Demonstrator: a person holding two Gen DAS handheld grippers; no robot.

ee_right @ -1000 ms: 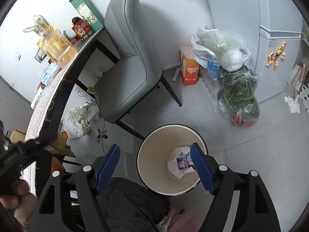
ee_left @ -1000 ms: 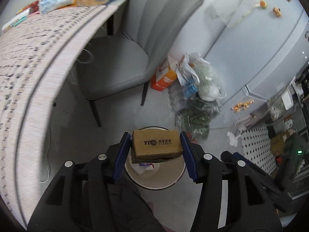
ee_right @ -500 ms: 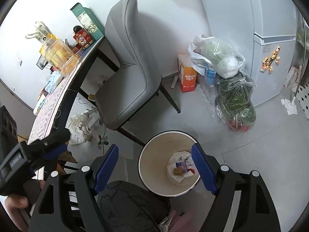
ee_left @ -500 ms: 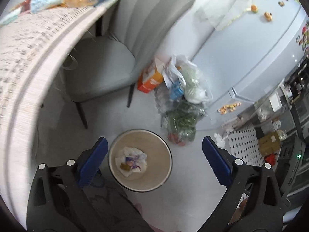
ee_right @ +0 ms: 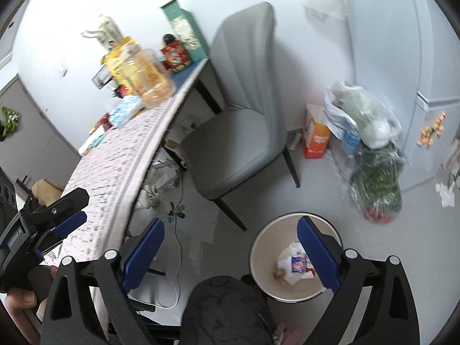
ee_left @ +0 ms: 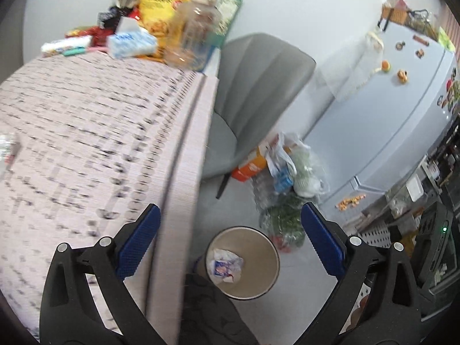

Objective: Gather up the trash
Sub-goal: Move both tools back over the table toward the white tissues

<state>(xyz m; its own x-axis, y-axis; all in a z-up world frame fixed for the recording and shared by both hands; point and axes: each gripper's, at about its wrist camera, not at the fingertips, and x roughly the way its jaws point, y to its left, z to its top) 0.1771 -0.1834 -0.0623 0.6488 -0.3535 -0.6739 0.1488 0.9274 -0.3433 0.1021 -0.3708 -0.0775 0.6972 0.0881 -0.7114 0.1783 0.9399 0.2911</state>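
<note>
The round beige trash bin [ee_left: 260, 254] stands on the floor beside the table, with crumpled white wrappers [ee_left: 225, 266] in it. Well above it, at the table's edge, my left gripper [ee_left: 229, 210] is open wide with nothing between its fingers. In the right wrist view the bin [ee_right: 266, 248] sits low right and holds the wrappers [ee_right: 293, 264] and a small brown box [ee_right: 279, 273]. My right gripper [ee_right: 230, 222] is empty, its jaws opening, high above the floor. A crumpled clear wrapper [ee_left: 7, 146] lies on the patterned tablecloth [ee_left: 86, 143]. The left gripper [ee_right: 57, 215] hovers over the table.
A grey chair [ee_right: 238, 132] stands pushed toward the table. Snack bags and boxes [ee_left: 161, 14] crowd the table's far end. An orange carton [ee_right: 316, 141] and full plastic bags [ee_right: 373, 172] sit by the fridge [ee_left: 402, 100]. Cables and crumpled paper [ee_right: 164, 181] lie under the table.
My left gripper let go of the brown box, which now lies in the bin, and its jaws spread wide. Both grippers rose and swung left toward the table.
</note>
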